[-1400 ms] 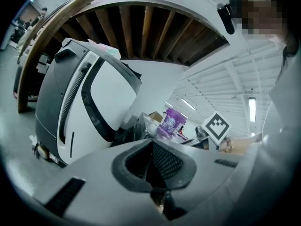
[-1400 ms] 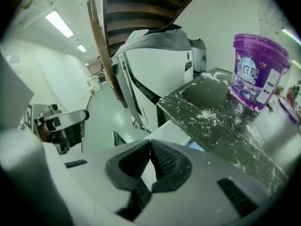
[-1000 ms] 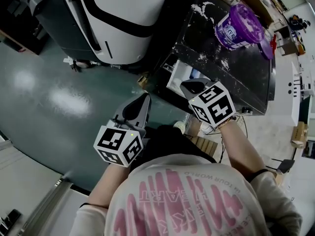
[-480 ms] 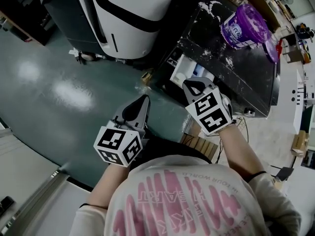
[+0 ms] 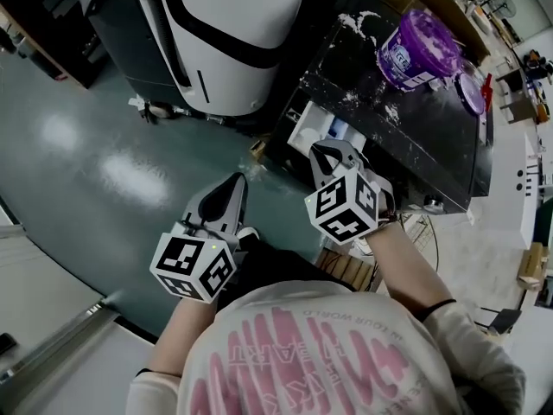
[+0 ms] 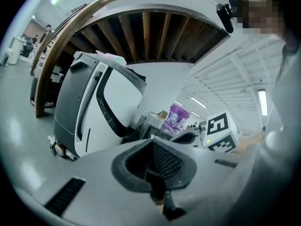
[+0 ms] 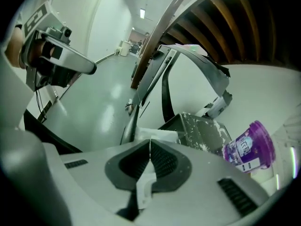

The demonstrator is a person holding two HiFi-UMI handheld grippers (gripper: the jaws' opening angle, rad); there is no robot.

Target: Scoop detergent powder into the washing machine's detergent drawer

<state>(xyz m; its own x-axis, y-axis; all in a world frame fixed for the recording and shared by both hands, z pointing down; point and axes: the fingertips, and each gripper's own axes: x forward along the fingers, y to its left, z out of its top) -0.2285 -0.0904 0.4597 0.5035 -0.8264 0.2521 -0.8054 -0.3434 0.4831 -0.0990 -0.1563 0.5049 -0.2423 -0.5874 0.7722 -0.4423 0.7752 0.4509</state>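
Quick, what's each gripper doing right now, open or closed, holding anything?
Left gripper: closed, nothing between its jaws.
Right gripper: closed, jaws together, no object clearly gripped.

The purple detergent tub [image 5: 417, 48] stands upright on the dark washing machine [image 5: 432, 137], at one o'clock in the head view. Its purple lid [image 5: 472, 93] lies flat at the tub's four o'clock. White powder [image 5: 356, 14] (spilled in streaks) dusts the top. The white drawer [image 5: 304, 132] juts open at the tub's seven o'clock. The right gripper [image 7: 149, 142] pinches a white strip [image 7: 143, 185].
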